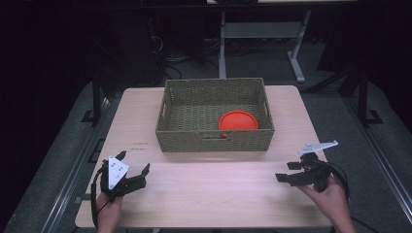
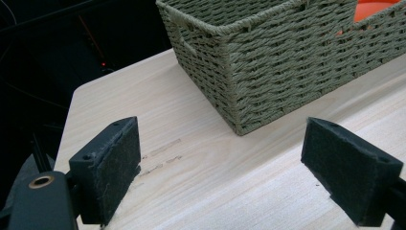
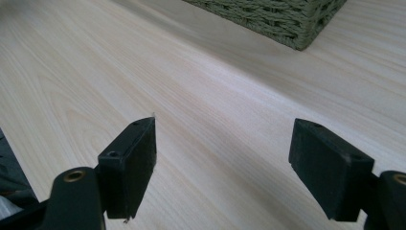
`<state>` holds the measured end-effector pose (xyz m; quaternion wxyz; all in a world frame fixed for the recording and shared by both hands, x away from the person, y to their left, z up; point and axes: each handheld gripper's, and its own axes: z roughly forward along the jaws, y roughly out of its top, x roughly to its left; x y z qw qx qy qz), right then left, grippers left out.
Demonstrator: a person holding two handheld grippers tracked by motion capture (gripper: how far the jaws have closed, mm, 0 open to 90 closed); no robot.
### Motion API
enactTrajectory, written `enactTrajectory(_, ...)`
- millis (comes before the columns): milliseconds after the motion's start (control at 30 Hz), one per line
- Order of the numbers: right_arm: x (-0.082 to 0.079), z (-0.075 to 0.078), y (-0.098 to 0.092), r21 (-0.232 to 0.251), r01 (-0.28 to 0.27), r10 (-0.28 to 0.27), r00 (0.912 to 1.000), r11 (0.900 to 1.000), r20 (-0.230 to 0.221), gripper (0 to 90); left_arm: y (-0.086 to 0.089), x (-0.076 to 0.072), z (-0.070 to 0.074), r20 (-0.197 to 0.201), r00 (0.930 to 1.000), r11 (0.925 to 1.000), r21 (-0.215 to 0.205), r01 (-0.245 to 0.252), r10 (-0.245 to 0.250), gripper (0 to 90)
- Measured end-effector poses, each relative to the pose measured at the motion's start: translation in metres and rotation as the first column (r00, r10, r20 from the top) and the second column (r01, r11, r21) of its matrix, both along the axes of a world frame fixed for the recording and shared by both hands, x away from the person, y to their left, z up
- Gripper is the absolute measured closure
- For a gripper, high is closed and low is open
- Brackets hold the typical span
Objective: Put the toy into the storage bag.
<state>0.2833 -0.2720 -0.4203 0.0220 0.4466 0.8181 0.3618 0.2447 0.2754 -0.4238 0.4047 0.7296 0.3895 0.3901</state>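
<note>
- Two grippers are sitting at the near edge of the table (image 1: 194, 184), one at each side, both holding nothing.
- Left gripper (image 1: 133, 162) is resting at the near left corner, a hand (image 1: 111, 208) gripping it from below; jaws are standing wide apart with bare wood between them (grey three-cornered plate on top).
- In the left gripper view, the left gripper (image 2: 220, 163) is pointing toward the near left corner of the woven basket (image 2: 287, 62), which is sitting near but apart from the pads.
- Right gripper (image 1: 290, 172) is hovering at the near right, held by the other hand (image 1: 330, 199); jaws are spread apart too, pointing left across the table.
- In the right gripper view, the right gripper (image 3: 222, 163) is looking along plain tabletop, with a basket (image 3: 282, 19) corner showing at the far top.
- Basket (image 1: 214, 141) is sitting at the far middle of the table, well apart from both grippers.
- Orange plate (image 1: 237, 120) is lying inside the basket, in its near right part, close against the near wall (a sliver of orange is also peeking over the rim in the left gripper view (image 2: 371, 8)).
- Room beyond the table is looking dark, with a desk frame at the far side.
</note>
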Motion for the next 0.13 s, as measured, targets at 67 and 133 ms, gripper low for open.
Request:
enactTrajectory(67, -0.006, -0.0017, -0.0002, -0.021, 0.015, -0.014, 0.9996, 1.0, 0.025, 24.0, -0.001, 0.0005, -0.0005, -0.003, 1.0, 1.0, -0.008, 0.003, -0.003, 12.8)
enactTrajectory(133, -0.0117, -0.0037, -0.0008, -0.045, 0.024, -0.022, 0.9982, 0.999, 0.056, 22.9, -0.0015, 0.001, -0.0008, -0.005, 1.0, 1.0, 0.0, 0.007, -0.007, 12.8)
